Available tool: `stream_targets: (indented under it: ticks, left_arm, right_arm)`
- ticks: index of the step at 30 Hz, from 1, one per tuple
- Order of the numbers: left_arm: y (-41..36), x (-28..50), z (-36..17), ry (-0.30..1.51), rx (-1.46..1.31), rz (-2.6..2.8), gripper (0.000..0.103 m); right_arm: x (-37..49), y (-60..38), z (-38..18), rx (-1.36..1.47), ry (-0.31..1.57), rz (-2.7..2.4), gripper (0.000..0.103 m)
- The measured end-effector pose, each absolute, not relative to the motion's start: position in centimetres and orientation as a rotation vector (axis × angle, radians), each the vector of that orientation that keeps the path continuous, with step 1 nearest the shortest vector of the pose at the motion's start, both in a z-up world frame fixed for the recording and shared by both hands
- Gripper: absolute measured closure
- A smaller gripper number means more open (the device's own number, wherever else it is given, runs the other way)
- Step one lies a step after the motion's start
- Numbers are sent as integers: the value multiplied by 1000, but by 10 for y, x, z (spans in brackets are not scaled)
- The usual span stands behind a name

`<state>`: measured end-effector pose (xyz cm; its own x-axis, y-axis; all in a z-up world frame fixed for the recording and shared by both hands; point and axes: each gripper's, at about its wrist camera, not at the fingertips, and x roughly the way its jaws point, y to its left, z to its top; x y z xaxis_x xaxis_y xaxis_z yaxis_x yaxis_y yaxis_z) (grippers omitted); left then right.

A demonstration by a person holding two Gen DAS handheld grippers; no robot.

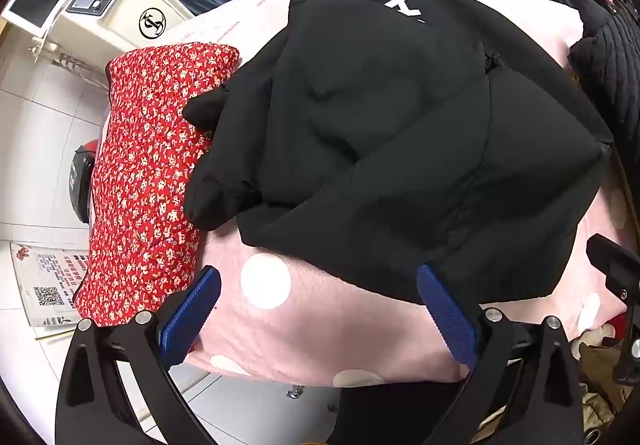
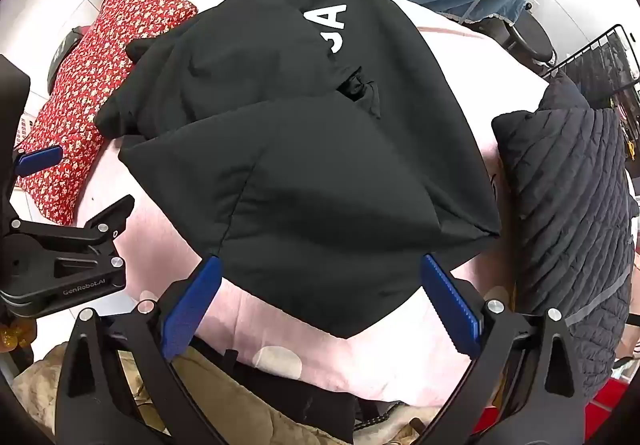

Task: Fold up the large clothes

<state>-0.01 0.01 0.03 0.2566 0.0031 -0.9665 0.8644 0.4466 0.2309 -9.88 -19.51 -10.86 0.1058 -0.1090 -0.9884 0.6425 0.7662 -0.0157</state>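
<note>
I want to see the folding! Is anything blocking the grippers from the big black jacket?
Nothing visible does. The open left hand-held gripper and open right hand-held gripper hang just over the near hem of the puffy black jacket, with only pink dotted bedding below. The red floral cushion lies off to the side.

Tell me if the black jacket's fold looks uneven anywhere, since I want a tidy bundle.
Yes. On the black jacket, two sleeve ends poke out sideways onto the red floral garment, and a bunched bit of cloth puckers at the middle seam.
</note>
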Motion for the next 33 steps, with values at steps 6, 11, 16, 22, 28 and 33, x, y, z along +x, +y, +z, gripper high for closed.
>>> stream_targets:
  ticks: [6,11,16,22,28,33]
  left_arm:
    - [2,-2,1,1168,929,-726,6]
    - [8,0,0,1171,932,-718,6]
    - [4,-3,0,1168,950,-709,6]
    - [4,-4,1,1167,953,-705,6]
    - [5,-5,1,1167,957,-704,6]
    - [6,-5,0,1168,960,-701,6]
  right_arm:
    - [-98,-190,-107,486,1366,-586,6]
    - [-98,-192,-109,487,1366,-585,6]
    - [-101,-191,-109,490,1364,-585,6]
    - [-102,-191,-109,490,1365,-585,6]
    - [-111,-193,-114,497,1362,-586,6]
    - [-110,-193,-114,496,1361,-586,6]
